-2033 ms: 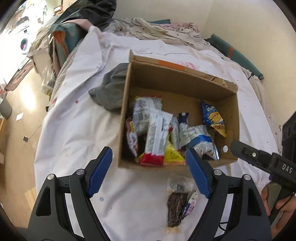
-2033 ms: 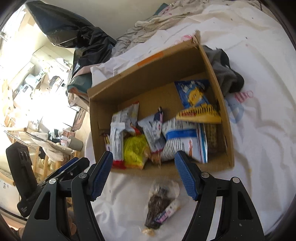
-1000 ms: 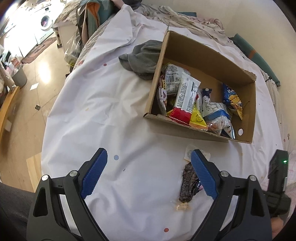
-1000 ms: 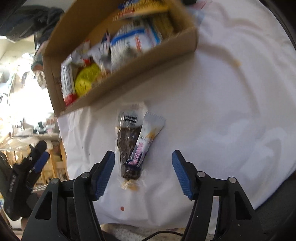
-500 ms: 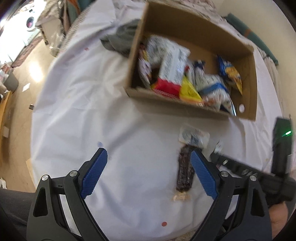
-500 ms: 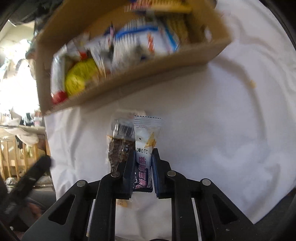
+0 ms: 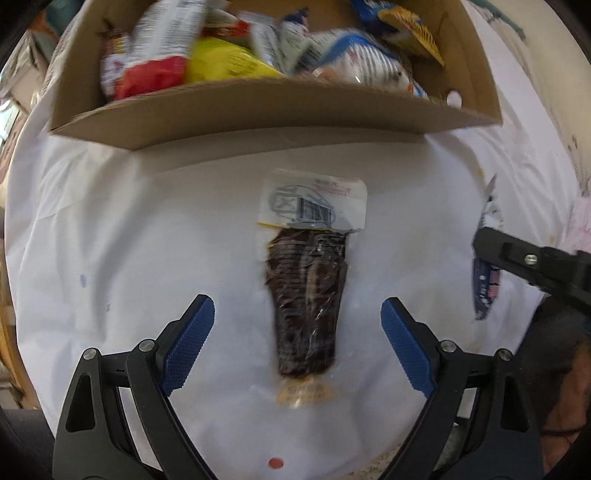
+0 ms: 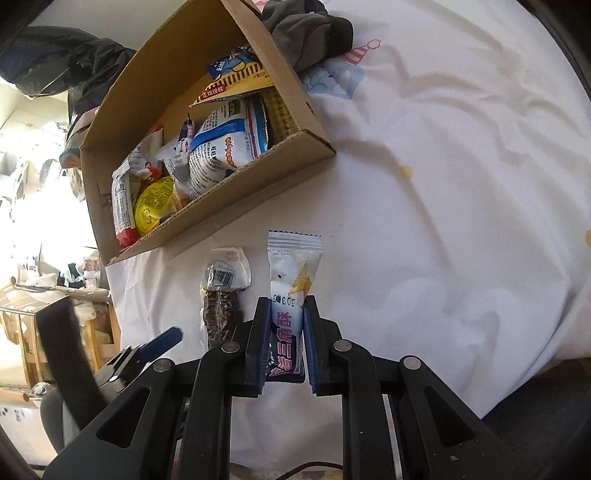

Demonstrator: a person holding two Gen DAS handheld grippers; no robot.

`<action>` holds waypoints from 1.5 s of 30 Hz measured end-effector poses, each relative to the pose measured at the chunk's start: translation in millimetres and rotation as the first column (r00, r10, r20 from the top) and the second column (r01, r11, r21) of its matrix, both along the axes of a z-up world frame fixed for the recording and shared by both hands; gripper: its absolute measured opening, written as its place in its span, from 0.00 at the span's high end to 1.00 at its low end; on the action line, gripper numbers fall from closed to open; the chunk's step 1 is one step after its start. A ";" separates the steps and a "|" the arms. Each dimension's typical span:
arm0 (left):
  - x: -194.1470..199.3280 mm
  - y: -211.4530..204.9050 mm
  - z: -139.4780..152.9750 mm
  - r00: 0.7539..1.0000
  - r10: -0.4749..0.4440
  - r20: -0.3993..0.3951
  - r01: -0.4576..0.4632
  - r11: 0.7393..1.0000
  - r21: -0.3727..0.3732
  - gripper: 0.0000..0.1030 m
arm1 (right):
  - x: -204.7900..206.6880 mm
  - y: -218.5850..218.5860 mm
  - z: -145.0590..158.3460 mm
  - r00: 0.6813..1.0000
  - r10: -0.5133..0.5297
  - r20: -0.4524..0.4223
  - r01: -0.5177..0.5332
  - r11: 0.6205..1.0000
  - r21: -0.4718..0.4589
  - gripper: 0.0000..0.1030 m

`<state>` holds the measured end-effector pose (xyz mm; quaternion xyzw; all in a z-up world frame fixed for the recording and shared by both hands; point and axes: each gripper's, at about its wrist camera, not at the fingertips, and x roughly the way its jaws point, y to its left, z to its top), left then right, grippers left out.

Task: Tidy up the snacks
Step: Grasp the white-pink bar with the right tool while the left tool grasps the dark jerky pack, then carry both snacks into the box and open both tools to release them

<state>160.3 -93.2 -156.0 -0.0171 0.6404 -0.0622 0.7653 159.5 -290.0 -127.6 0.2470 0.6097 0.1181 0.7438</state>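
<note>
The right gripper (image 8: 283, 343) is squeezed tight on a white and purple snack packet (image 8: 290, 295). The blue pads press both sides of the packet's lower half, and its top end sticks out past the fingertips. Just to the left of it, a clear packet of dark snack (image 8: 222, 300) lies flat on the white sheet (image 8: 443, 221). The left gripper (image 7: 297, 334) hangs over that dark packet (image 7: 307, 299) with its jaws spread wide, one blue pad on each side. The pads do not touch it, and the left gripper holds nothing. A bit further away sits the cardboard box (image 7: 258, 110), open at the top. It is full of snacks: a red and white bag (image 7: 155, 70), a yellow one (image 7: 225, 66) and a blue and white one (image 8: 225, 144). Behind the box, a grey cloth (image 8: 310, 29) lies bunched up against its far side.
</note>
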 end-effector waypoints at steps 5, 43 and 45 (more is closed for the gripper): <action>1.8 -15.6 -18.1 0.999 -0.048 -0.025 0.049 0.997 0.059 0.13 | 2.2 4.0 -4.3 1.000 -0.008 -0.008 0.008 1.000 0.012 0.83; -50.4 41.8 93.5 0.966 0.074 0.249 -0.072 0.997 -0.018 0.49 | -1.4 19.7 26.6 0.995 0.031 0.092 -0.041 0.994 0.101 0.83; -51.7 51.1 117.7 0.943 0.096 0.318 -0.088 0.995 -0.039 0.49 | -2.1 20.2 43.0 0.986 0.037 0.165 -0.061 0.989 0.138 0.83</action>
